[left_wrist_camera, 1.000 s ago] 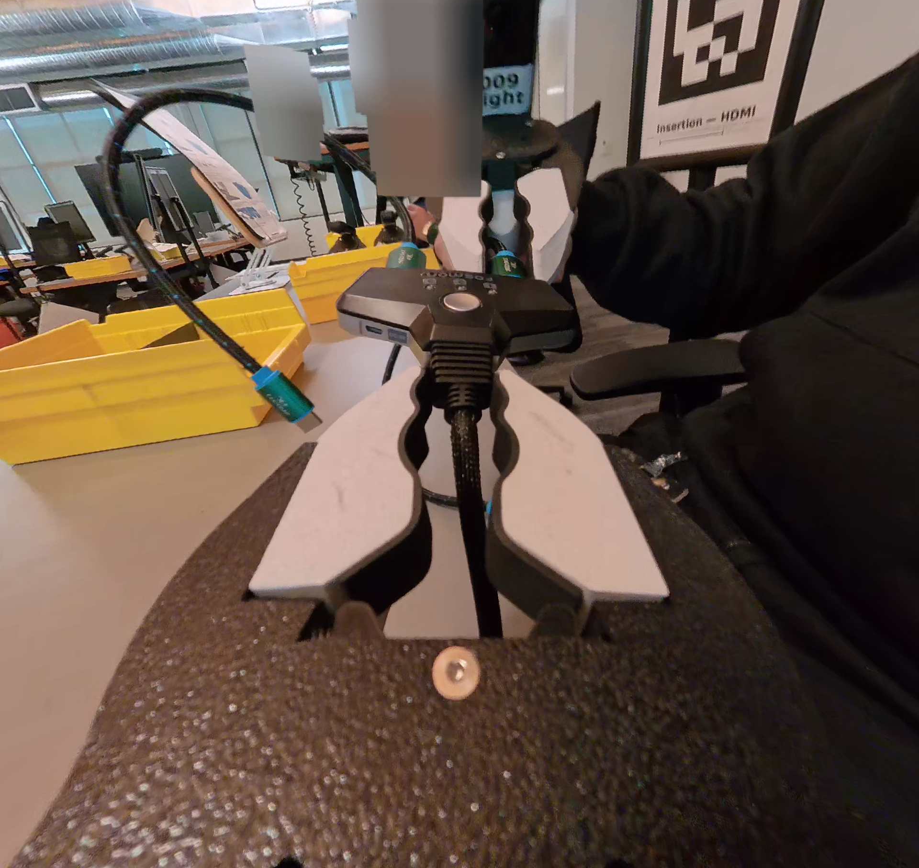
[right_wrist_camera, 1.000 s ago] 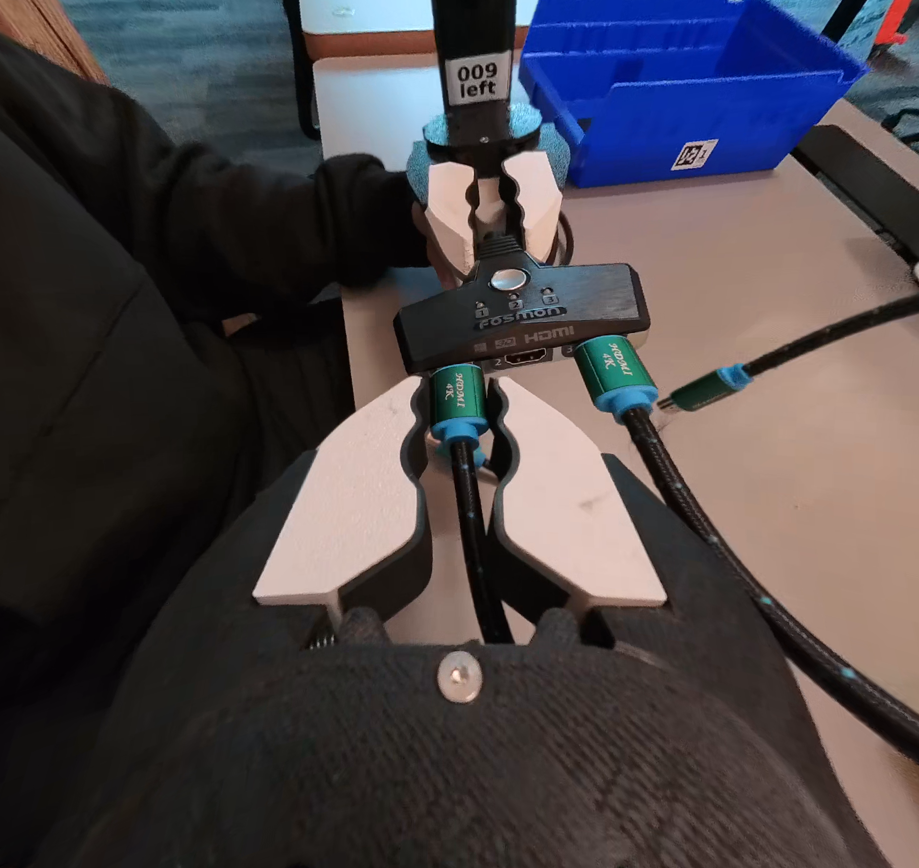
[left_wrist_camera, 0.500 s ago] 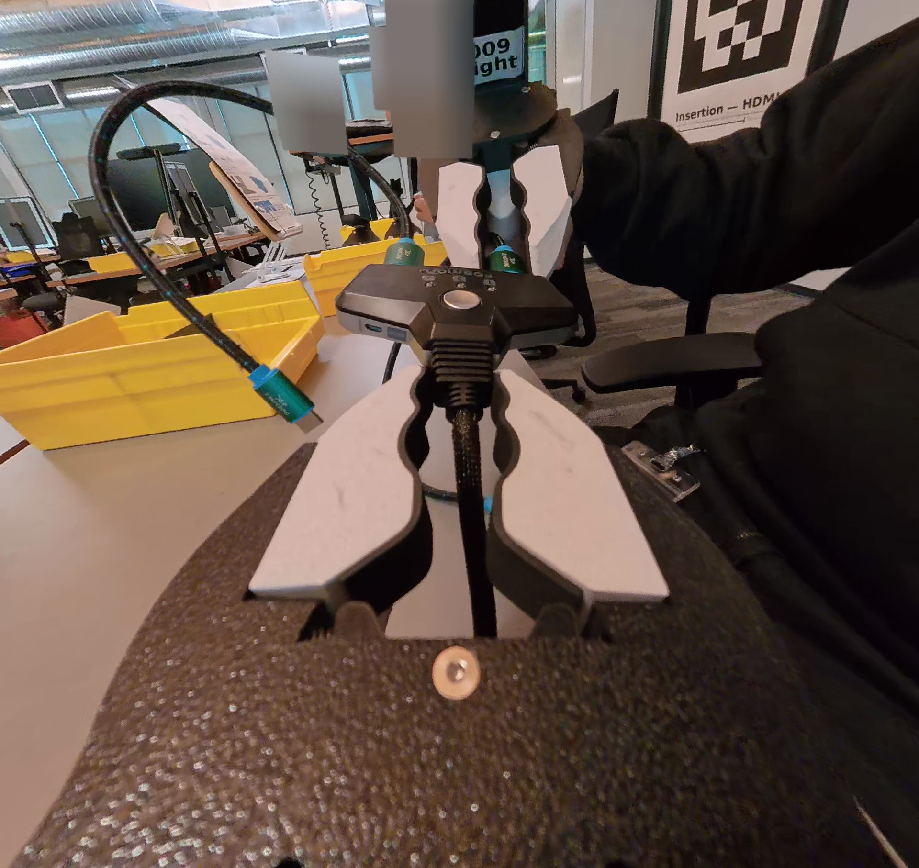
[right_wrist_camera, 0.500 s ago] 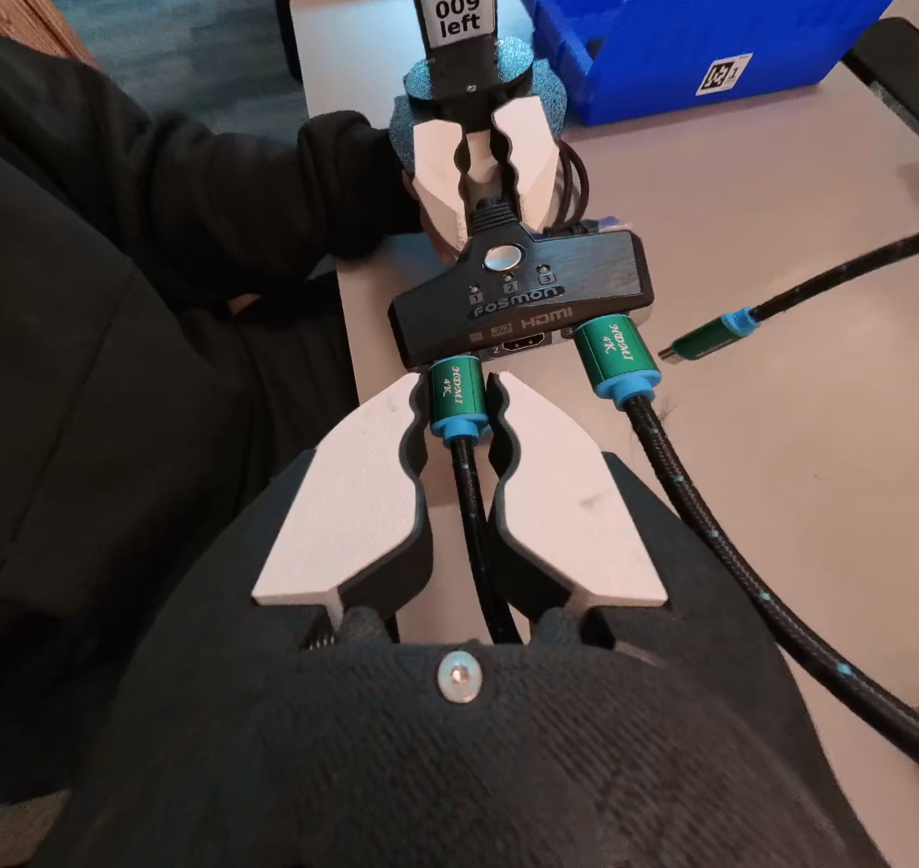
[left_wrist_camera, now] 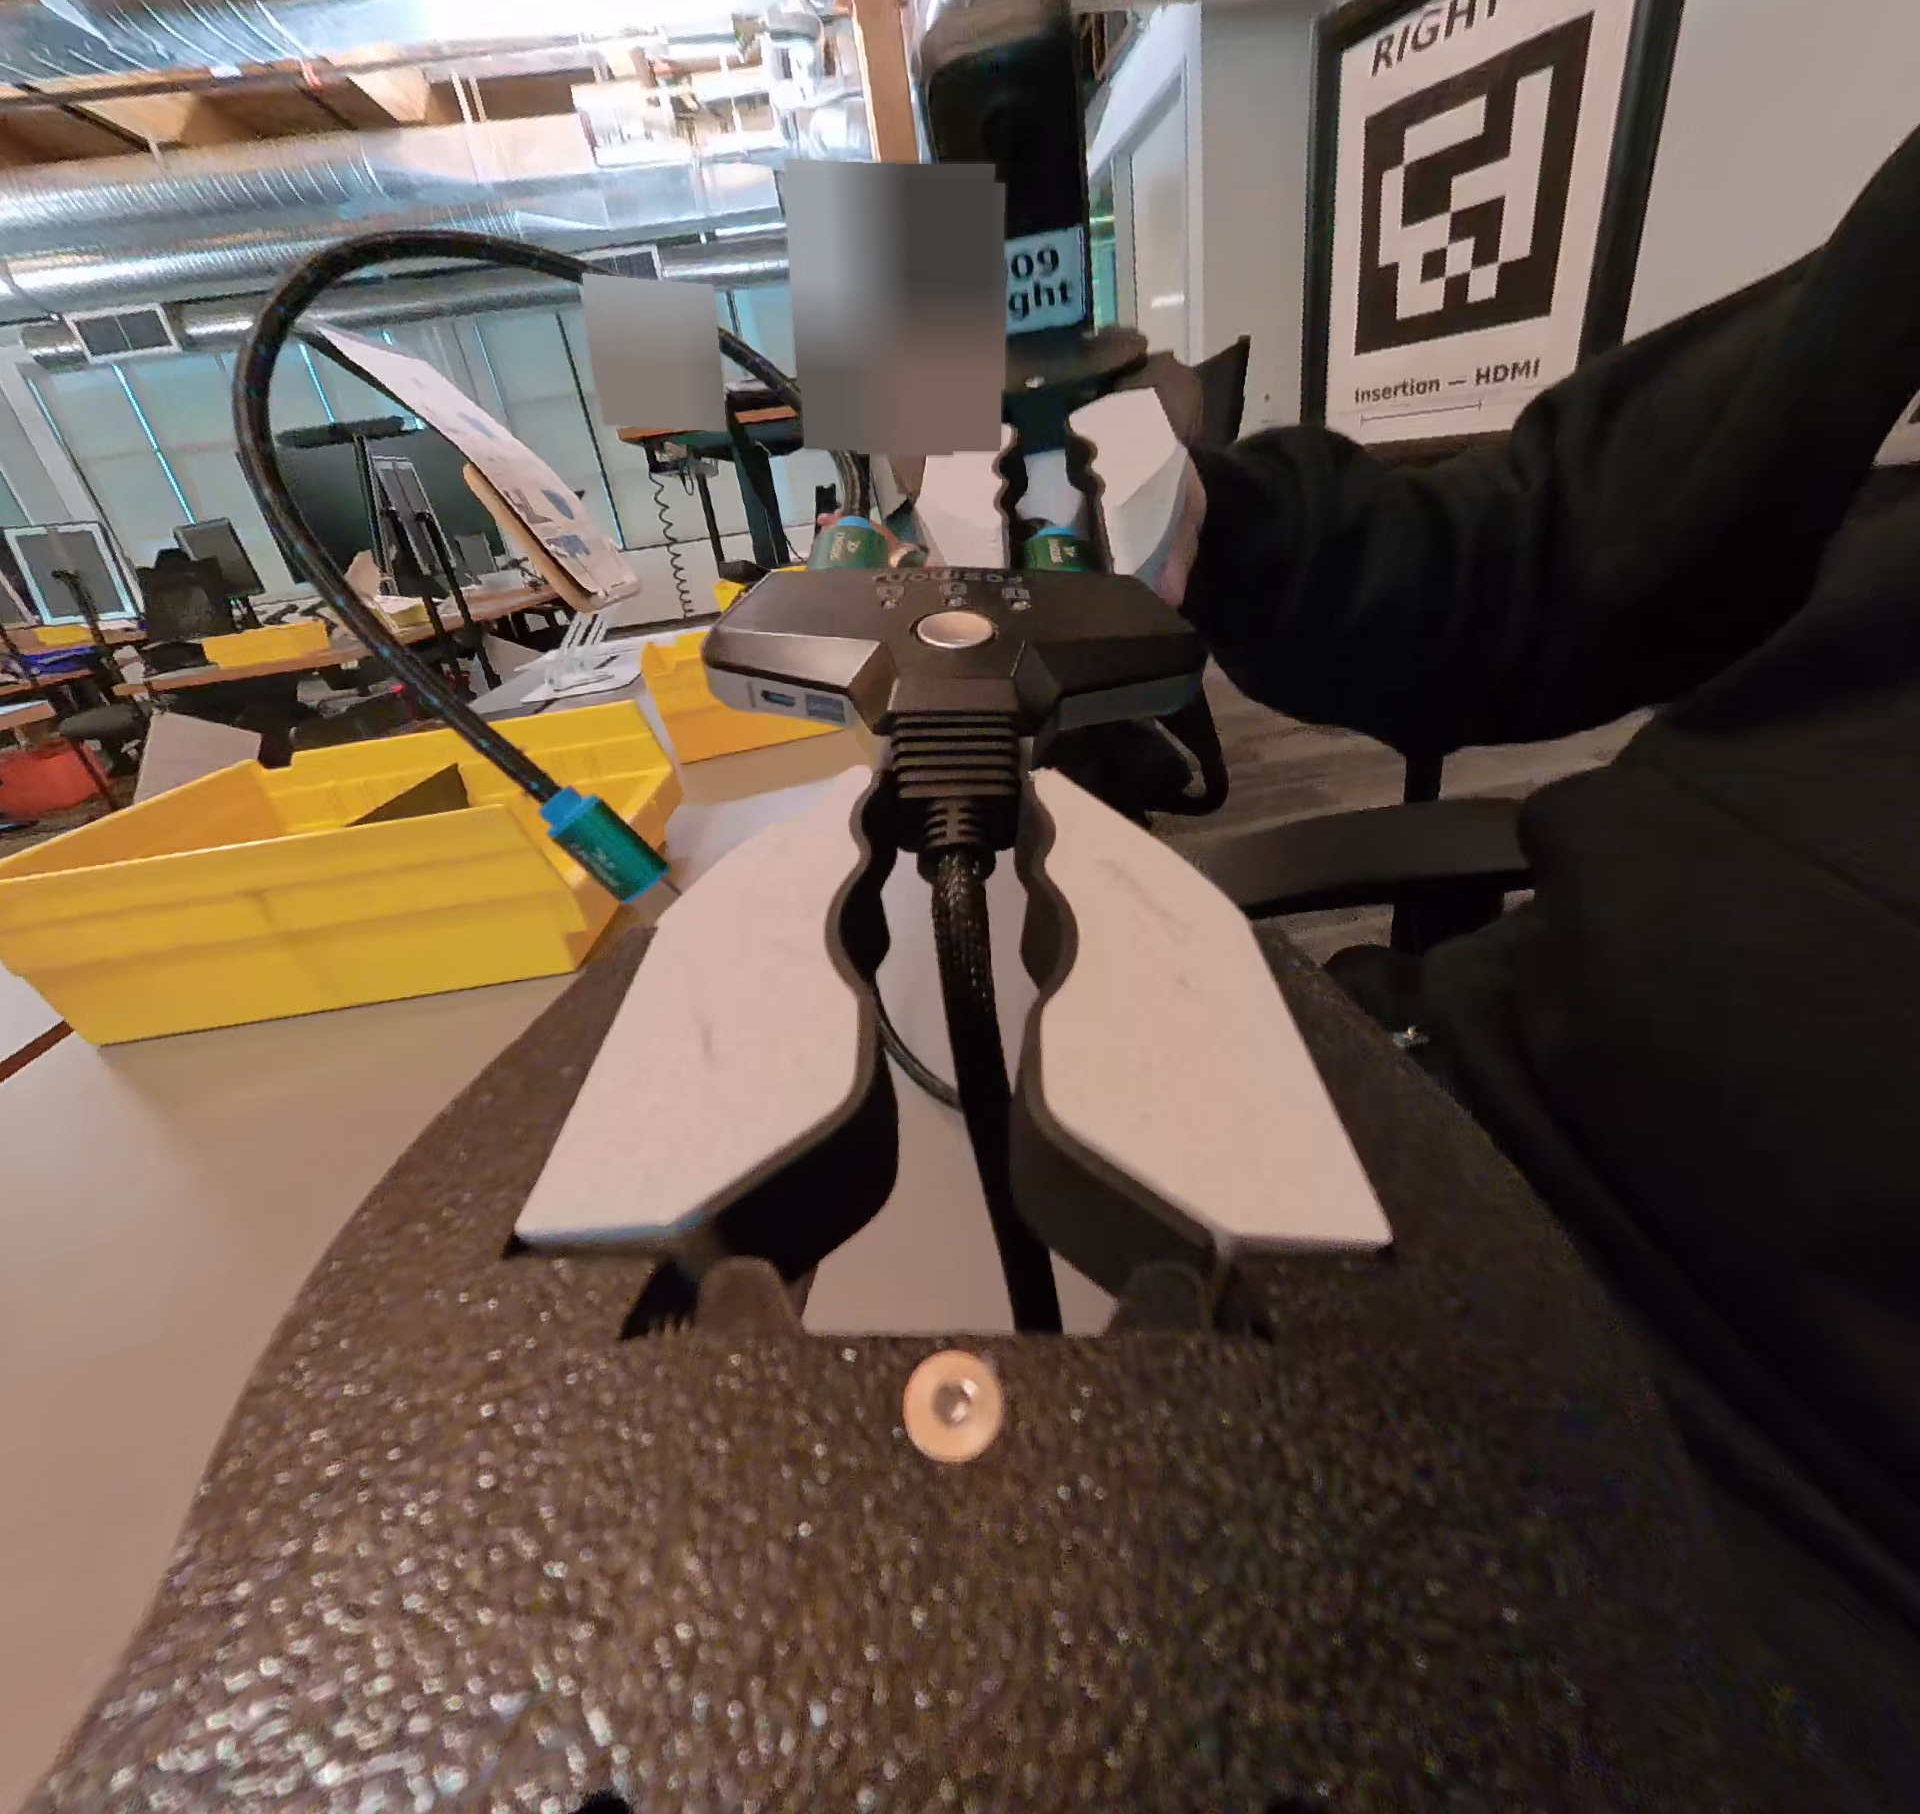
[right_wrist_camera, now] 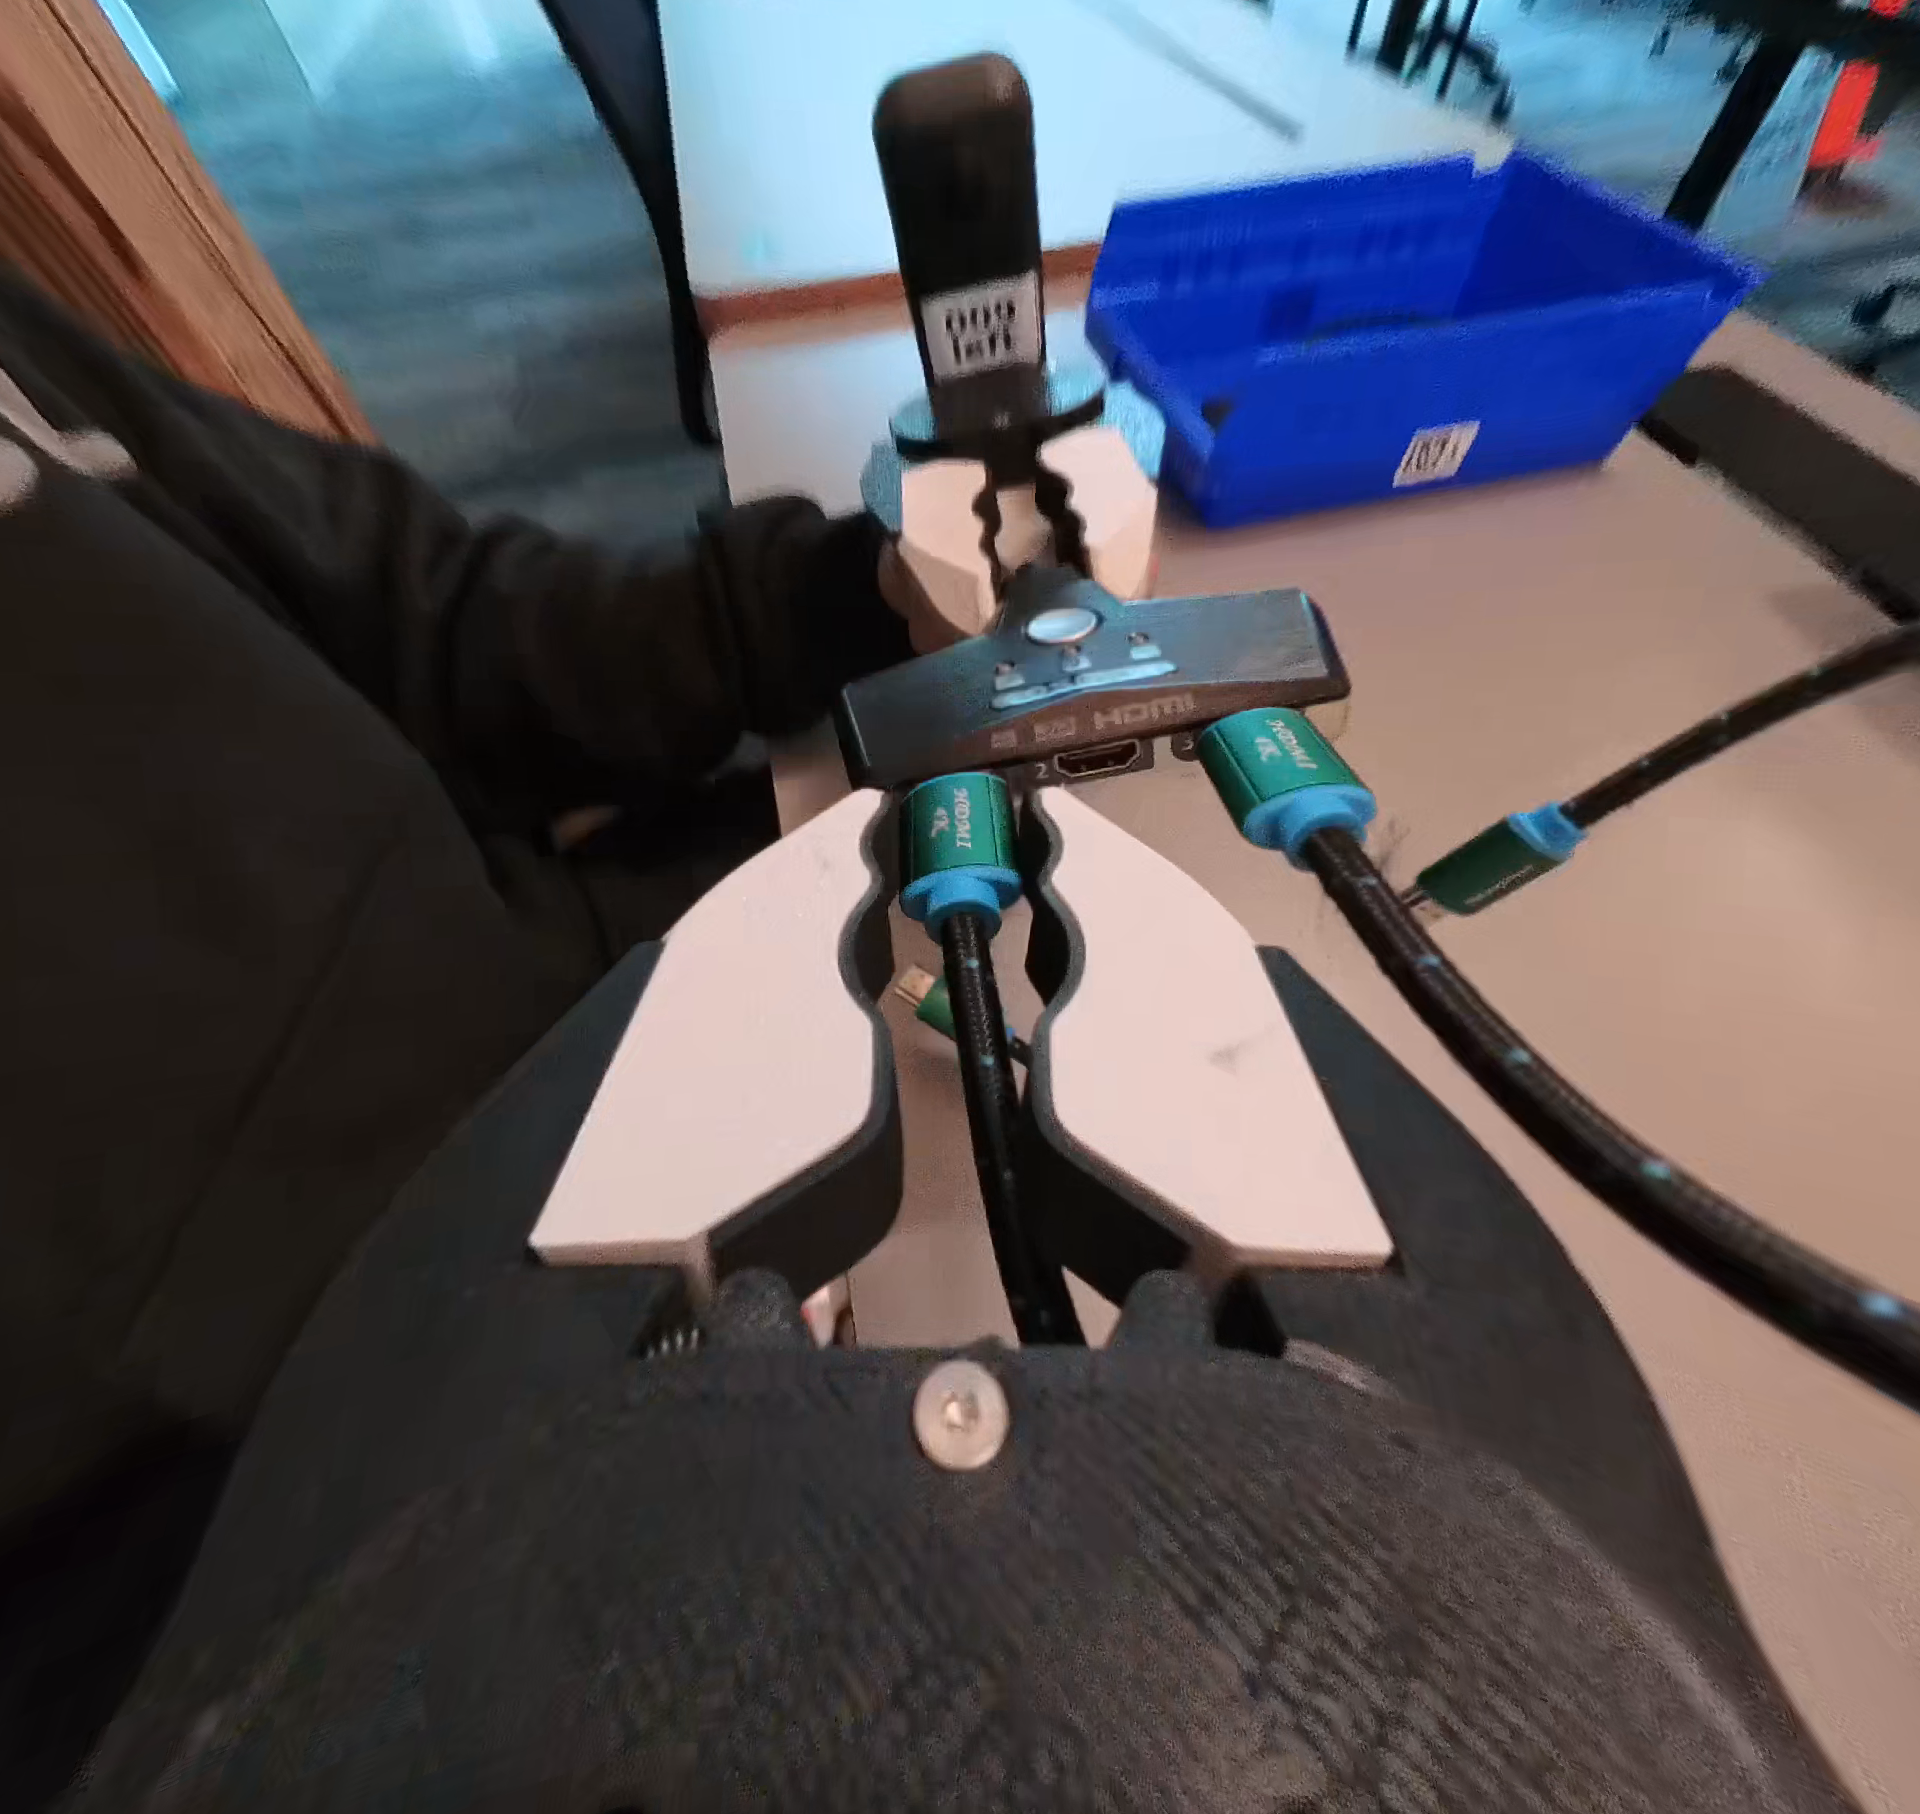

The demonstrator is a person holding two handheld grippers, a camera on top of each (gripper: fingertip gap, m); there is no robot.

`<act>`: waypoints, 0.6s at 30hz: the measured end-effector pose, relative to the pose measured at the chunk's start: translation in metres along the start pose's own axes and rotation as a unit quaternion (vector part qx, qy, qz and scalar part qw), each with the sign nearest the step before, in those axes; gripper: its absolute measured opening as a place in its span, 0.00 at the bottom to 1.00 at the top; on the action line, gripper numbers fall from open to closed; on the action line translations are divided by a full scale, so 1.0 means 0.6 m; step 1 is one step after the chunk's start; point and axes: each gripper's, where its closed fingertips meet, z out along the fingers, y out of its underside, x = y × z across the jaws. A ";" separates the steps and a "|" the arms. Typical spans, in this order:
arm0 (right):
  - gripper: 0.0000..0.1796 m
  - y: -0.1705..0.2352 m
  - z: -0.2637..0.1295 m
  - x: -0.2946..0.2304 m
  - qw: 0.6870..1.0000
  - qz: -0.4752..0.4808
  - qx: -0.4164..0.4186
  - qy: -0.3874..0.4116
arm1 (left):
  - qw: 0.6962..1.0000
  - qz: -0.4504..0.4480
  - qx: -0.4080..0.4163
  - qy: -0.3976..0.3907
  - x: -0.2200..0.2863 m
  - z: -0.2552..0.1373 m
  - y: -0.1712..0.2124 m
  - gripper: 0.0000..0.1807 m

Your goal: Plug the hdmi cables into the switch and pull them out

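Note:
The black HDMI switch (left_wrist_camera: 951,637) is held up above the table, and it also shows in the right wrist view (right_wrist_camera: 1091,668). My left gripper (left_wrist_camera: 951,798) is shut on the ribbed tail of the switch's own cable. My right gripper (right_wrist_camera: 954,819) is shut on a green HDMI plug (right_wrist_camera: 954,834) that sits in the switch's left port. A second green plug (right_wrist_camera: 1278,772) sits in the right port. The middle port (right_wrist_camera: 1096,756) is empty. A loose green plug (right_wrist_camera: 1486,860) lies on the table to the right, and it hangs in the left wrist view (left_wrist_camera: 608,845).
Yellow bins (left_wrist_camera: 291,891) stand on the table to the left in the left wrist view. A blue bin (right_wrist_camera: 1403,341) stands behind the switch in the right wrist view. A person's black sleeves and body fill one side of each view. A small plug (right_wrist_camera: 920,995) lies under my right gripper.
Both grippers and the switch have tilted and risen a little, and the backgrounds have shifted. Both grips are unchanged, and the left plug stays at the switch.

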 end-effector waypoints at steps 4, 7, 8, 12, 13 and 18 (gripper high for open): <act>0.12 0.003 0.008 0.004 0.999 -0.011 0.048 0.002 | 1.000 -0.006 0.000 -0.003 -0.004 -0.007 0.001 0.12; 0.12 0.004 0.013 0.013 0.998 -0.006 0.062 0.005 | 1.000 -0.019 0.013 -0.005 -0.010 -0.010 0.007 0.12; 0.12 0.005 0.015 0.014 0.998 -0.008 0.057 0.006 | 1.000 -0.022 0.014 -0.005 -0.012 -0.012 0.010 0.12; 0.12 -0.005 0.027 0.016 0.999 -0.007 0.054 0.003 | 0.999 -0.022 0.031 -0.006 -0.017 -0.024 0.007 0.12; 0.12 -0.008 0.029 0.017 0.998 -0.005 0.059 0.003 | 0.999 -0.022 0.035 -0.007 -0.018 -0.026 0.005 0.12; 0.12 -0.007 0.038 0.015 0.998 0.000 0.064 -0.001 | 0.999 -0.018 0.041 -0.006 -0.017 -0.035 0.005 0.12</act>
